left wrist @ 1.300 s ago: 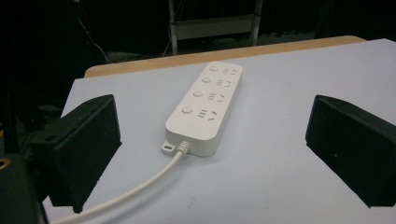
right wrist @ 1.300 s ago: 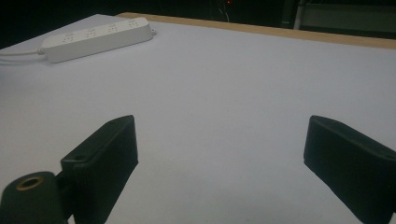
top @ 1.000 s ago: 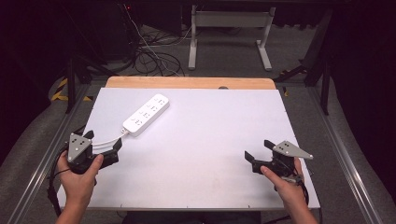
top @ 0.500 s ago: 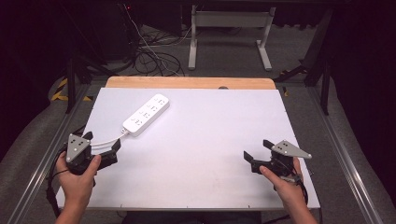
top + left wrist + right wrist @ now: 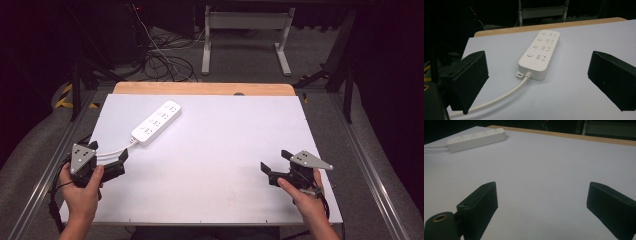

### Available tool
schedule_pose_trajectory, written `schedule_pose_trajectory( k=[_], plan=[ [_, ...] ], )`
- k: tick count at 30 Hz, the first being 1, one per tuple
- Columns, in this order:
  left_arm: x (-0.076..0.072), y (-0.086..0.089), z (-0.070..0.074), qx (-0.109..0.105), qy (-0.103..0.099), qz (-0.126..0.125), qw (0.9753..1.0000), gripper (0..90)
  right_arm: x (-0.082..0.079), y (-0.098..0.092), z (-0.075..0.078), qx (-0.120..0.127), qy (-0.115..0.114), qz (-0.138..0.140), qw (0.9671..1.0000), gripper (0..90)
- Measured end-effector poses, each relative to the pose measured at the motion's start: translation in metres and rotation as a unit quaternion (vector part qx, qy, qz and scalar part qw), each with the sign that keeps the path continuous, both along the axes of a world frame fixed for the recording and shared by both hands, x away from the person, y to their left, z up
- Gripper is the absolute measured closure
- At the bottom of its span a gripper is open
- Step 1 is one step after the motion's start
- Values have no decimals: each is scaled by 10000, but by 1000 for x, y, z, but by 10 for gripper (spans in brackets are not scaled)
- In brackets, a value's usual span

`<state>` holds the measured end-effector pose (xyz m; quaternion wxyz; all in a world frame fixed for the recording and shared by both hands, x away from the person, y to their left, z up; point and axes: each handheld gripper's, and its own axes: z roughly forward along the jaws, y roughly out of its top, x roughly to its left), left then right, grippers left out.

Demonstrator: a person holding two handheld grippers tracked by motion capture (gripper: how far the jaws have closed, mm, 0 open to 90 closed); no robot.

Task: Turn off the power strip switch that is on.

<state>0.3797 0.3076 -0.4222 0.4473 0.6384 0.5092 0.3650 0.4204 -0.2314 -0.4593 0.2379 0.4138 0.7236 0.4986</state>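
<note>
Near table's (image 5: 210,200) left edge, power strip (image 5: 156,123); both grippers' jaws spread, bare middle between.

You have a white power strip (image 5: 156,122) lying flat in the upper left of the high view, set diagonally on the white desk (image 5: 220,150). Its sockets and round buttons face up, and its white cord (image 5: 499,98) trails toward the lower left.

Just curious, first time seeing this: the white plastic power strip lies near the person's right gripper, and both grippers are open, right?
Not quite: the white plastic power strip lies near the left gripper, as the high view shows. Both grippers, the right gripper included, are indeed open.
</note>
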Motion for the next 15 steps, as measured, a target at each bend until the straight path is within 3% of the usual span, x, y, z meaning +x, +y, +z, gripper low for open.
schedule_pose_trajectory(
  k=[15],
  plan=[
    [2, -1, -2, 23, 75, 8, 10000, 38, 1, 0, -1, 15, 13, 10, 10000, 104]
  ],
)
